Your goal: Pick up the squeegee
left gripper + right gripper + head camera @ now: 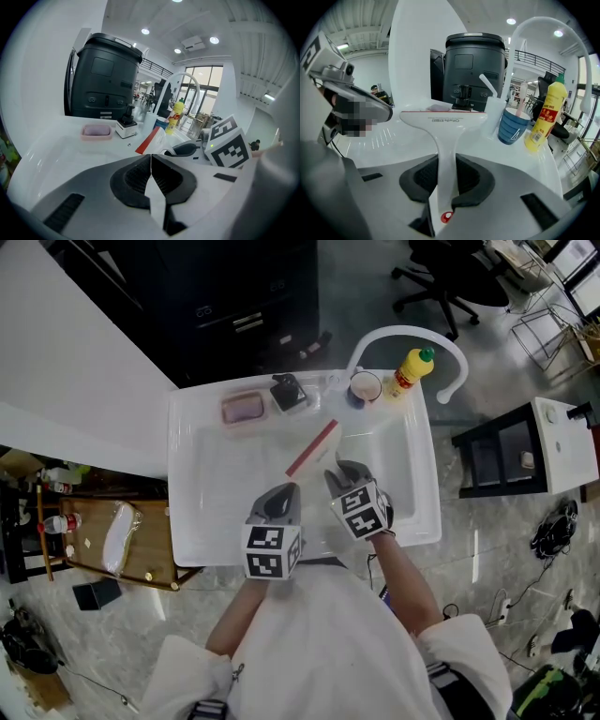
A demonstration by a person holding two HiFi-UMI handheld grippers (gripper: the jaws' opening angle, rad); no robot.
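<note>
A white sink (180, 484) fills most of the head view, set in a white surface. Behind it stands a black bin (473, 70), and a white arched faucet (403, 331) curves over the back rim.

The right gripper (447, 178) has its jaws clamped on the white handle of the squeegee (445, 122), which it holds over the basin. The handle's long axis runs straight out from the jaws, away from the person and toward the back of the sink. The wide head lies crosswise at the far end, and its red blade runs diagonally in the head view. A short line of dark print crosses the head, too small to read. A red ring marks the handle's near end.

The left gripper (151, 176) hangs just beside it, jaws together with nothing between them.

On the back rim stand:
- a yellow bottle (546, 112) with a green cap and an unreadable red label
- a blue cup (513, 126) with a white triangle mark
- a pink soap dish (243, 408)
</note>
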